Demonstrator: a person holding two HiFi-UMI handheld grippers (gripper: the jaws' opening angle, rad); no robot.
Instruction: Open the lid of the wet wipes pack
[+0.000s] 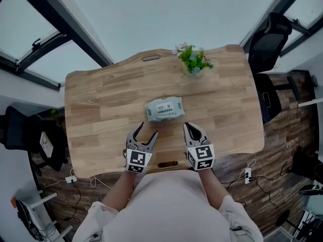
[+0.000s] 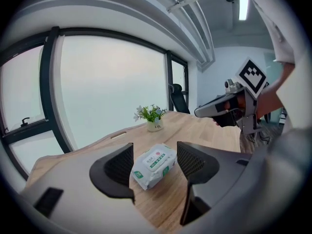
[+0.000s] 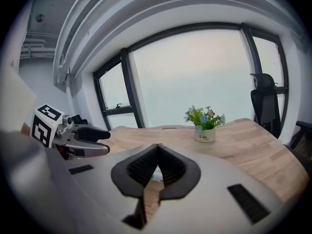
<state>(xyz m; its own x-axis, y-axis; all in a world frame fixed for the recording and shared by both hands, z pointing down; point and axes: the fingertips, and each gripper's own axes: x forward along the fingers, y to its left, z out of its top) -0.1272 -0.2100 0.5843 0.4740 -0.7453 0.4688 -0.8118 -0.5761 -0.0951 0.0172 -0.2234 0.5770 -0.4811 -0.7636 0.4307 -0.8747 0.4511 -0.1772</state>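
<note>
Wet wipes pack (image 1: pixel 164 109): one, soft, pillow-shaped, lid (image 2: pixel 157 160) seemingly flat. Near it, left gripper (image 1: pixel 147 131) splayed, right gripper (image 1: pixel 191 128) clenched, both empty.

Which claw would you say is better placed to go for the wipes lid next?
Left, probably: the left claw is open, the pack straight ahead between its jaws; the right claw is shut.

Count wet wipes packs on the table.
1: the wet wipes pack lies mid-table, just ahead of the left gripper and right gripper, nearer than the potted plant. Nearly the whole tabletop shows; none seems hidden.
</note>
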